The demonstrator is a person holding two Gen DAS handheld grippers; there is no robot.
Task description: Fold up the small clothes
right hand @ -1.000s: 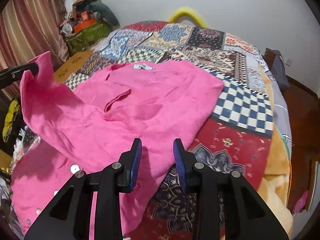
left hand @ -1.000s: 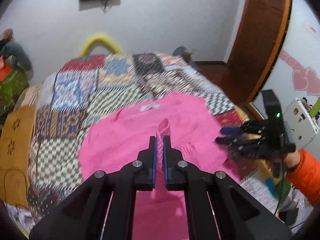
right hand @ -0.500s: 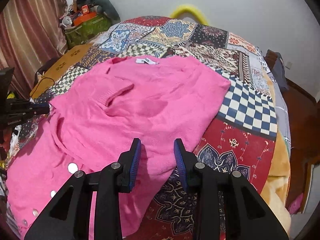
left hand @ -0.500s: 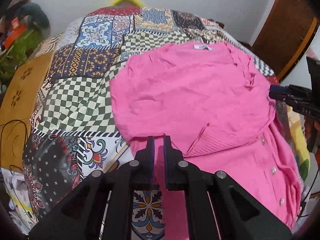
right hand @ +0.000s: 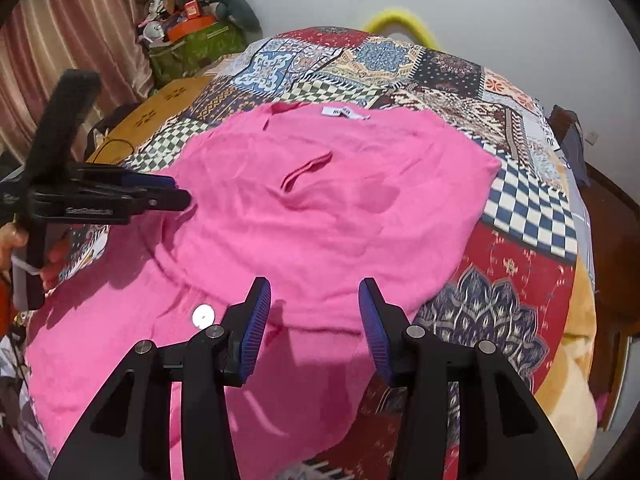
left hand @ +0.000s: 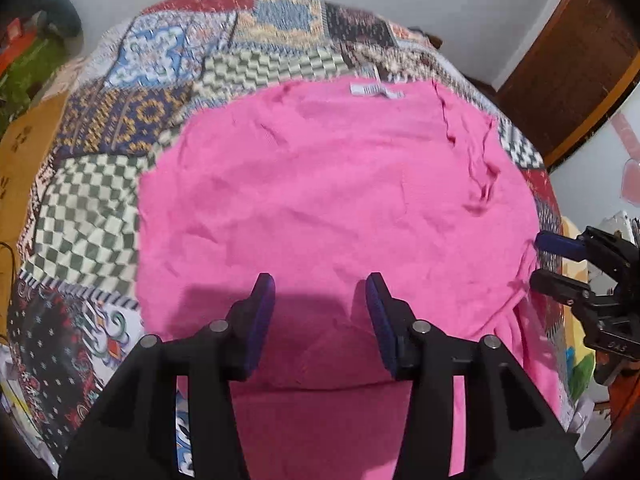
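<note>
A pink cardigan (left hand: 336,208) lies spread across the middle of a bed covered by a patchwork quilt (left hand: 120,128), its white neck label (right hand: 344,113) toward the far edge. The left gripper (left hand: 320,312) hovers over the near hem with fingers apart, holding nothing, and so does the right gripper (right hand: 314,316). Only the right wrist view shows a white button (right hand: 203,315) at lower left, striped curtains (right hand: 76,28) and a cluttered green bag (right hand: 196,46) at upper left; the left wrist view alone shows a brown door (left hand: 568,60) at upper right.
</note>
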